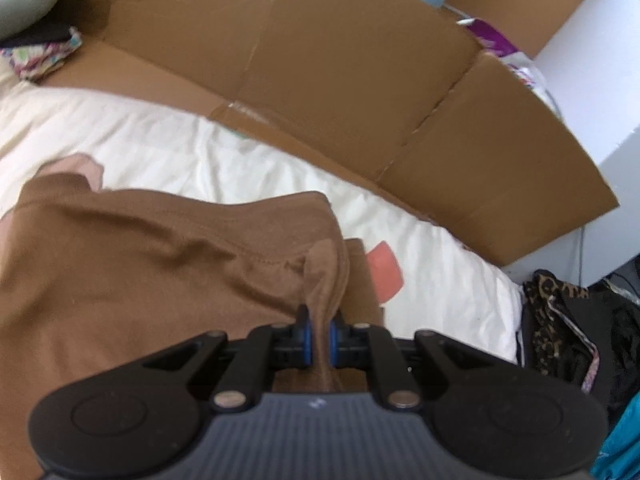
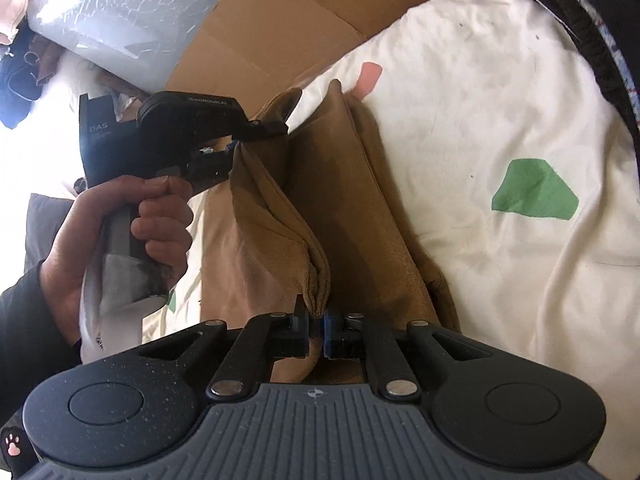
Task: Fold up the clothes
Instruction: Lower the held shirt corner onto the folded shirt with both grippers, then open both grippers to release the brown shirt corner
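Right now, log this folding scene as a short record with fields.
garment: brown garment, bunched and partly lifted off the bedding
left gripper: shut on a pinch of the garment
right gripper: shut on a folded edge of the garment
hand: grips the left gripper's handle, seen from the right wrist
surface: cream bedding with green patch
behind: flattened cardboard

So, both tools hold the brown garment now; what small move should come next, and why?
Probably carry both pinched edges across together and lay them down. The left tool and right tool each clamp the brown garment, lifted and bunched above the white quilt.
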`<state>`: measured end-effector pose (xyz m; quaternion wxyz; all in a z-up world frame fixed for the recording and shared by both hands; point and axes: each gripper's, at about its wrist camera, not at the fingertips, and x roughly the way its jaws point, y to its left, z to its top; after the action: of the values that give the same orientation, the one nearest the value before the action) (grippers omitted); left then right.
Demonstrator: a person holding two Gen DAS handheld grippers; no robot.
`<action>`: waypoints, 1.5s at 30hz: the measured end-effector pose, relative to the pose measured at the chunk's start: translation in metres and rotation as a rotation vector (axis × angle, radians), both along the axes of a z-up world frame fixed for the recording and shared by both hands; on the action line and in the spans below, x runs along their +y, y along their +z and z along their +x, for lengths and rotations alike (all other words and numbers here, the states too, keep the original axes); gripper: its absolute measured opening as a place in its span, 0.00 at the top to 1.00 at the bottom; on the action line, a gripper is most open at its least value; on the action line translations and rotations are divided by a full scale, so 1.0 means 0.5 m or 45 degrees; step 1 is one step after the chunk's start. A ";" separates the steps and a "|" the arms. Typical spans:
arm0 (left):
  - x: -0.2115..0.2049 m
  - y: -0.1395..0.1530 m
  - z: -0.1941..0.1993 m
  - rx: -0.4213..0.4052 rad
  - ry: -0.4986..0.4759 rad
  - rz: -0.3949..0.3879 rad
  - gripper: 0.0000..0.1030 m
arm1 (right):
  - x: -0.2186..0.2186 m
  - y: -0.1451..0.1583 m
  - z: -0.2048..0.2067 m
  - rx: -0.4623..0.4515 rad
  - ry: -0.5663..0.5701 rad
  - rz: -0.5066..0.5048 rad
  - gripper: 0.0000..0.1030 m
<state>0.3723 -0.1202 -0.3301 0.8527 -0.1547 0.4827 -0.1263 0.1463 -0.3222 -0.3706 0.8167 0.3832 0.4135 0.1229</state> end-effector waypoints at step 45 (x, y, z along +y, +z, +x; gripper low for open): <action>-0.069 -0.019 -0.045 -0.007 -0.191 0.134 0.88 | -0.047 -0.044 -0.063 0.164 -0.091 -0.022 0.98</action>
<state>0.3498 -0.1546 -0.3394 0.8491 -0.0727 0.4966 -0.1646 0.1149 -0.3458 -0.3927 0.7955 0.3978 0.4525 0.0653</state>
